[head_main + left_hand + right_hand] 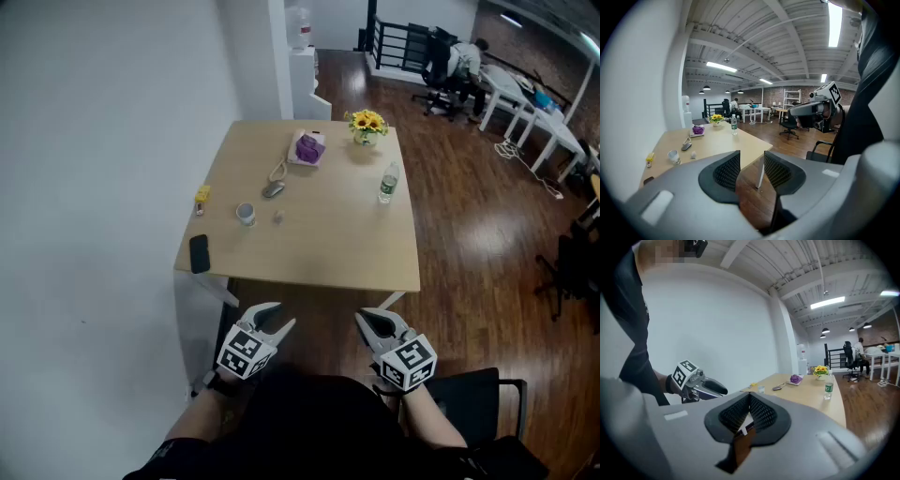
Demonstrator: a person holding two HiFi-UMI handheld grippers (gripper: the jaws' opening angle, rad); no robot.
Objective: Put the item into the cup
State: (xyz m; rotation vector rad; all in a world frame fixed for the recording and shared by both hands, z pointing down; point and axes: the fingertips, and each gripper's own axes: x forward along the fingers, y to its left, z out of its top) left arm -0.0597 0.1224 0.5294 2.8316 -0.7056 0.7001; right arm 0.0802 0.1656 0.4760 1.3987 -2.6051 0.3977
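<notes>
A small white cup (pixel 246 215) stands on the left part of the wooden table (pixel 319 253), and a tiny pale item (pixel 277 217) lies just to its right. Both grippers hang below the table's near edge, well short of the cup. My left gripper (pixel 281 316) is open, and the left gripper view shows a clear gap between its pads (pixel 727 171) with nothing in it; the cup (pixel 673 155) and item (pixel 693 154) sit far off. My right gripper (pixel 369 316) is shut and empty, its tips (pixel 750 395) meeting.
On the table are a black phone (pixel 199 253), a yellow object (pixel 202 195), a grey mouse (pixel 273 189), a purple thing on a white tray (pixel 308 148), sunflowers (pixel 366 125) and a water bottle (pixel 387 184). A white wall runs along the left, and a black chair (pixel 478 398) is behind me.
</notes>
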